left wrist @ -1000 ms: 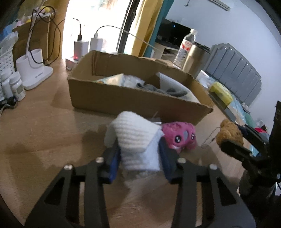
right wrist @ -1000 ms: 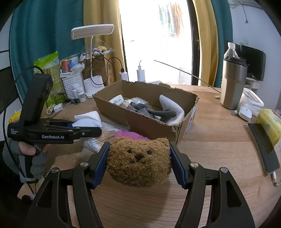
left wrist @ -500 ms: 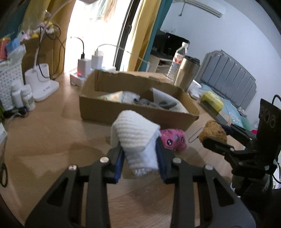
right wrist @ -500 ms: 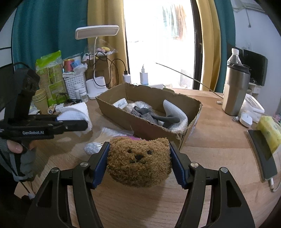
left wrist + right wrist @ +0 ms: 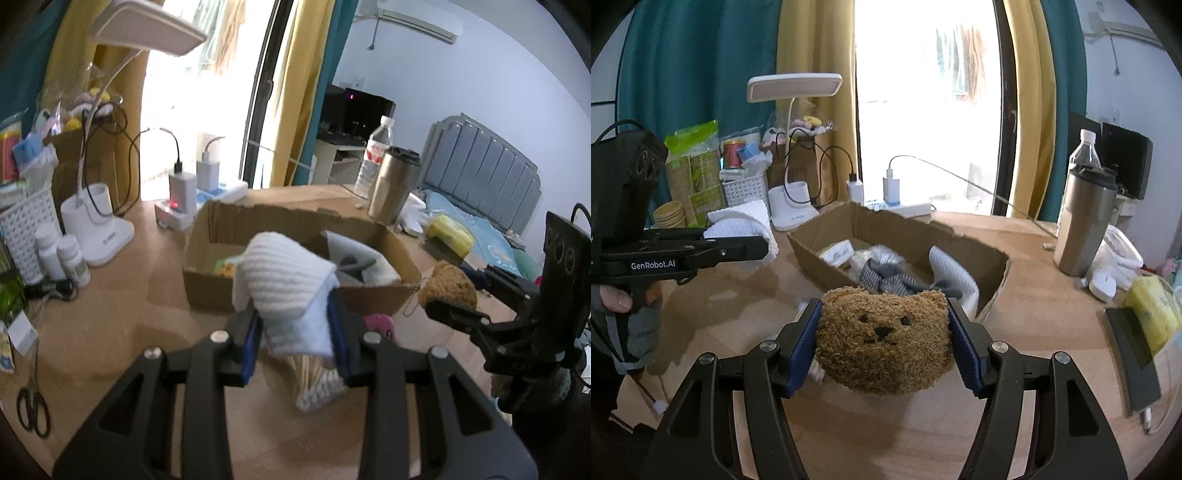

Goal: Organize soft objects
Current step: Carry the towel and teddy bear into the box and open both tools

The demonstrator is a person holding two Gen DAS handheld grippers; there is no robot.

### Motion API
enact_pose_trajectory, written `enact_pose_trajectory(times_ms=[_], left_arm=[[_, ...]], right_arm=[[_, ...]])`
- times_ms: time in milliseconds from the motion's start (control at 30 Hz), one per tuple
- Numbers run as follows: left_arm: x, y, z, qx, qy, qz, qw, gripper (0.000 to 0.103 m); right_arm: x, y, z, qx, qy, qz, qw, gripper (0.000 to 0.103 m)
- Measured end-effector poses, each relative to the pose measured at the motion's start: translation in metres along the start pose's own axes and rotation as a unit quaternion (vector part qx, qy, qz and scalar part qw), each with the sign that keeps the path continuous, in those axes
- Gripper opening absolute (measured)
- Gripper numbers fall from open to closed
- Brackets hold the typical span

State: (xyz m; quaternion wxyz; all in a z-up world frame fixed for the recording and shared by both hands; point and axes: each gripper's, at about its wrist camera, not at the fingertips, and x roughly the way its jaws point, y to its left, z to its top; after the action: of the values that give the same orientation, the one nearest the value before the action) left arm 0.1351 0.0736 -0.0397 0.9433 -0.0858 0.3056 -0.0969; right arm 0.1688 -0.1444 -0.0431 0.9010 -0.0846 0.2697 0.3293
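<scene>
Wooden table point(image 5: 1034, 325): left hand-held gripper point(image 5: 295, 332) clamps white cloth point(image 5: 284, 284), right hand-held gripper point(image 5: 884, 343) clamps teddy head point(image 5: 882, 339).

"GenRobot.AI" in white on left tool point(image 5: 738, 248) black side.

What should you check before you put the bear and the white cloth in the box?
1. Left gripper clamped on white cloth: ok.
2. Right gripper clamped on brown bear: ok.
3. Cardboard box open on top: ok.
4. Free space in the box beside the grey cloth: cannot tell.
5. The two grippers apart: ok.
6. Pink plush on the table outside the box, not yet packed: not ok.
</scene>
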Motion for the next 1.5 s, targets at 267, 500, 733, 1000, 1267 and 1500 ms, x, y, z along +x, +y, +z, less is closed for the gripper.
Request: enact_pose_trajectory(times_ms=[267,500,733,1000,1267,1500], left_arm=[[0.012,0.003,0.015,0.0,-0.015,0.001,0.9999,0.034],[0.023,-0.009,0.029,0.027,-0.024,-0.005,0.9993,0.034],[0.046,-0.008,0.052,0.053,-0.021,-0.002,0.9984,0.034],[0.073,0.008,0.067,0.052,-0.013,0.007,0.9986,0.034],[0.098,0.018,0.071,0.043,-0.004,0.021,0.9989,0.034],[0.133,0.031,0.069,0.013,0.033,0.009,0.9993,0.034]], right_arm=[[0.006,-0.001,0.018,-0.004,-0.021,0.001,1.0,0.068],[0.019,0.0,0.036,-0.014,-0.033,0.009,0.999,0.068],[0.04,-0.007,0.051,-0.015,-0.039,0.01,0.999,0.068],[0.059,-0.019,0.061,-0.008,-0.035,0.003,0.999,0.068],[0.087,-0.036,0.066,0.012,-0.02,-0.004,1.0,0.068],[0.105,-0.053,0.063,0.039,-0.01,-0.009,0.999,0.068]])
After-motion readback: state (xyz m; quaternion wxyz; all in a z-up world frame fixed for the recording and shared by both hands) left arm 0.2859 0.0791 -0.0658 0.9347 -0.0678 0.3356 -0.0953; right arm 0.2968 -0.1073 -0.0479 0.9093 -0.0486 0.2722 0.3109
